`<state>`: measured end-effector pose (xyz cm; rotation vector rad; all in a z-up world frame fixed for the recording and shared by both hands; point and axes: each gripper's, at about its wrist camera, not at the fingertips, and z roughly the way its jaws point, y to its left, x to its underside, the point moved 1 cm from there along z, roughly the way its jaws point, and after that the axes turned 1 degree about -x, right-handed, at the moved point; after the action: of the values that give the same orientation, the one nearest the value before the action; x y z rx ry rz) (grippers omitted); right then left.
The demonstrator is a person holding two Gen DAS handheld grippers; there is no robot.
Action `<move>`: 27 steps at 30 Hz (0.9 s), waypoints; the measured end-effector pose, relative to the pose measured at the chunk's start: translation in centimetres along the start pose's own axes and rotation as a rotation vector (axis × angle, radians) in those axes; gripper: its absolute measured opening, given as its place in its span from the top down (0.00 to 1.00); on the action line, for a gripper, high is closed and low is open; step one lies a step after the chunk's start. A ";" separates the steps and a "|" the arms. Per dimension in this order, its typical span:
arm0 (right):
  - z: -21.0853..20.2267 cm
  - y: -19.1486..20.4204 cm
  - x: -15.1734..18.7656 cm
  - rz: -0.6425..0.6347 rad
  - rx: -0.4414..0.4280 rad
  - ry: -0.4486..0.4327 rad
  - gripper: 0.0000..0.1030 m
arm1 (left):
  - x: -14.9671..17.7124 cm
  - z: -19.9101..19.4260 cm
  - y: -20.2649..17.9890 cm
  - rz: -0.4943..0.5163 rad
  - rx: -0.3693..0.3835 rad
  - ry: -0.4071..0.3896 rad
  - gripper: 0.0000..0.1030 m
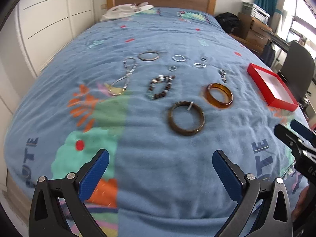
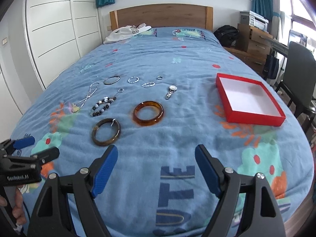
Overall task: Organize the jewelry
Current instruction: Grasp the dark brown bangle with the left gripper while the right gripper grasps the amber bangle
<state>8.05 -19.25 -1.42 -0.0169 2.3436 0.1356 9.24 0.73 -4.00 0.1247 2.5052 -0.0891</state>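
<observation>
A home bedroom. A bed with a wooden headboard fills it. White wardrobe doors stand left of the bed.

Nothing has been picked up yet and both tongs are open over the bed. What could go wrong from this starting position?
1. The small ring and thin silver hoops lie flat on the soft blanket; wide pads may pinch fabric or miss them.
2. The necklace could snag or drag the nearby beaded bracelet.
3. The red box sits near the bed's edge; a push from the right tongs may shift it off.
</observation>
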 end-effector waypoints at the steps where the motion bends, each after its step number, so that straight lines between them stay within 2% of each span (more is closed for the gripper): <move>1: 0.5 -0.2 -0.2 0.007 -0.001 0.004 0.22 | -0.2 0.4 -0.4 0.008 0.008 0.005 0.01; 7: 3.7 -2.2 -1.2 0.039 -0.005 0.026 0.22 | -1.5 4.4 -2.5 0.067 0.032 0.025 0.01; 15: 7.9 -4.4 -2.7 0.049 -0.051 0.053 0.22 | -2.9 10.1 -3.1 0.104 0.049 0.064 0.01; 22: 11.0 -5.0 -3.2 0.066 -0.075 0.081 0.22 | -3.6 12.8 -3.8 0.156 0.042 0.078 0.01; 25: 12.5 -4.2 -3.7 0.054 -0.109 0.096 0.22 | -3.7 13.0 -3.0 0.135 0.050 0.075 0.11; 27: 13.3 -3.5 -4.0 0.046 -0.130 0.103 0.22 | -3.7 12.8 -2.4 0.132 0.049 0.072 0.21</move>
<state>20.50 -21.44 -8.11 -0.0342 2.4353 0.3165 19.45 -3.09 -12.03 0.3179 2.5597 -0.0937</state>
